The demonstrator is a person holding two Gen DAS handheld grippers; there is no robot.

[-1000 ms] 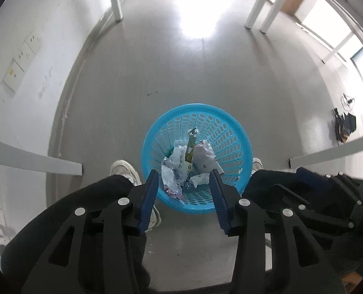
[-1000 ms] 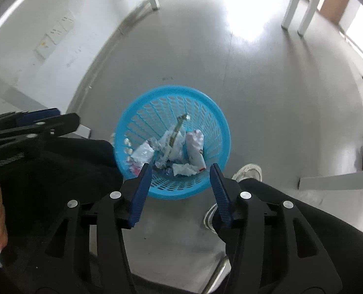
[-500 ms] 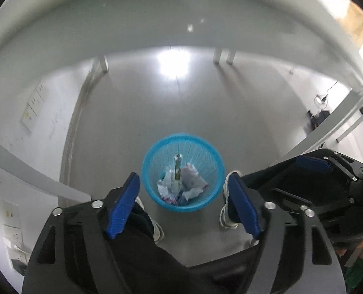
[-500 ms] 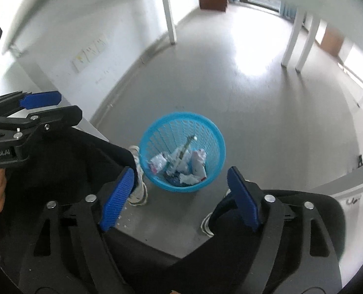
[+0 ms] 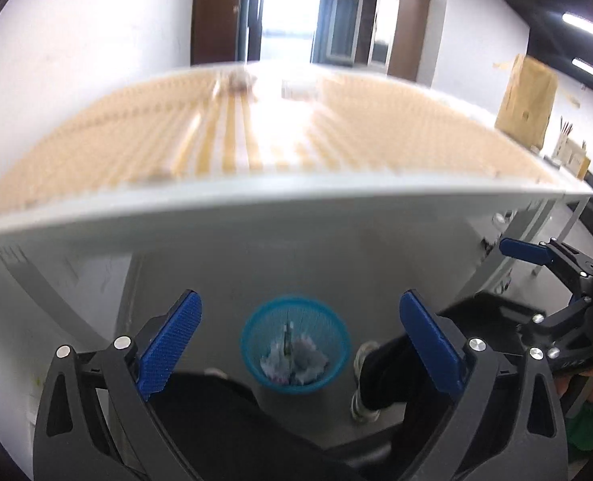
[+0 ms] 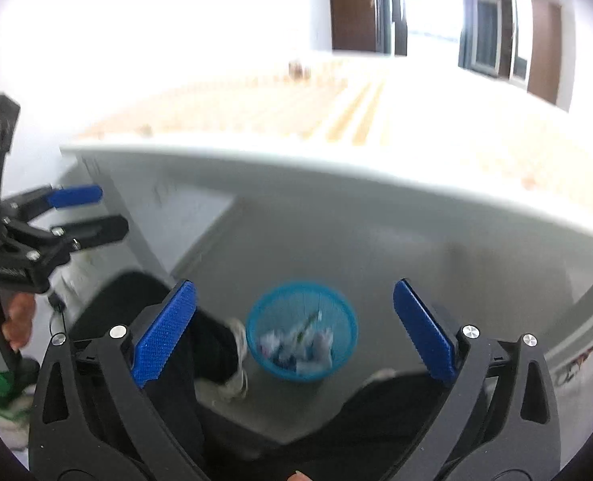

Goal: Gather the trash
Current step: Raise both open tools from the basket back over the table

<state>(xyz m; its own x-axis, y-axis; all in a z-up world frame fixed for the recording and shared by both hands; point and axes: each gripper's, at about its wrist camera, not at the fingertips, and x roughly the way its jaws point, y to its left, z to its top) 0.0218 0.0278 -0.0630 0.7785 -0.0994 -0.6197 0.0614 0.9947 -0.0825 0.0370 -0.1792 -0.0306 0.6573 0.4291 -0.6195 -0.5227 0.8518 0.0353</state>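
Both claws, left claw [image 5: 300,346] and right claw [image 6: 294,334], have just been opening and now gape wide with nothing between them. The bin [image 5: 295,344] sits on the floor by the person's feet, trash [image 5: 294,358] inside. More scraps [image 5: 238,80] lie at the table's [image 5: 256,204] far end; a hurried reach could sweep them off.

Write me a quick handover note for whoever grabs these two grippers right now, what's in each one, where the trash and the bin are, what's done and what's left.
Left gripper: jaws just opened wide, nothing between them.
Right gripper: same, just opened, empty.
Blue basket stands on the floor under the table edge, between the person's shoes, with crumpled trash inside.
Done: that trash is binned.
Left: blurred small items sit at the tabletop's far end; probably more to collect, but too blurred to confirm.
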